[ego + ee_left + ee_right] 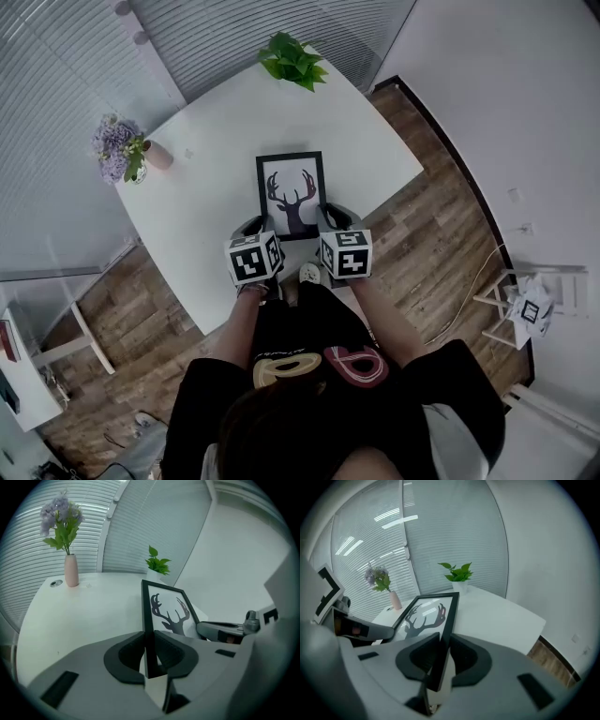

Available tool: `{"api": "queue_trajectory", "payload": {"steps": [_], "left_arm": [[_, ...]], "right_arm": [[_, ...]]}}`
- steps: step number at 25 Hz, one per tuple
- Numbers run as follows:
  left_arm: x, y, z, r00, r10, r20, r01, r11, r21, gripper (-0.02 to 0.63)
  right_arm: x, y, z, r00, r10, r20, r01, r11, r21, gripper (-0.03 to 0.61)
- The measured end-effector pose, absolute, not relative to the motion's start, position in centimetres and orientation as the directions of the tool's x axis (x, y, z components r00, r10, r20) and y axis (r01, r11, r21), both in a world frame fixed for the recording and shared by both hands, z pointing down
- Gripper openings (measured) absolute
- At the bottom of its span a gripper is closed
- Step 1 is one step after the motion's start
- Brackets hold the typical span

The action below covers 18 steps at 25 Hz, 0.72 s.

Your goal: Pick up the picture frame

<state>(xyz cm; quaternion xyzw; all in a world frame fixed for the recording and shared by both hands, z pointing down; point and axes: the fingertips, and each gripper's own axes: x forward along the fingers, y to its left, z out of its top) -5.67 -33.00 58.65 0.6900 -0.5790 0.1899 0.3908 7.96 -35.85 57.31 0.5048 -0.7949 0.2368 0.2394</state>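
As the left gripper (149, 638) and right gripper (444, 640) had fingers (174, 652) closed on the sides of the frame (292, 192), it tilted over the tabletop (202, 155). The lift seemed begun, and next called for raising both evenly.

The room is bright with soft, even light and only faint shadows on the white table (187, 187), lamp stripes glare on the blinds (389, 520) and on the glass of the picture frame (427, 613), and both gripper views bend round with dark corners and blurry near parts.
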Motion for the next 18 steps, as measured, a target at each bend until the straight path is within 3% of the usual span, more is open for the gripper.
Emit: {"api": "queue_trajectory", "payload": {"steps": [18], "left_arm": [[-7.8, -34.1, 46.8, 0.176, -0.885, 0.431, -0.960, -0.056, 0.276, 0.077]], "right_arm": [[5.6, -37.5, 45.0, -0.439, -0.837, 0.327, -0.887, 0.461, -0.011, 0.078]]}}
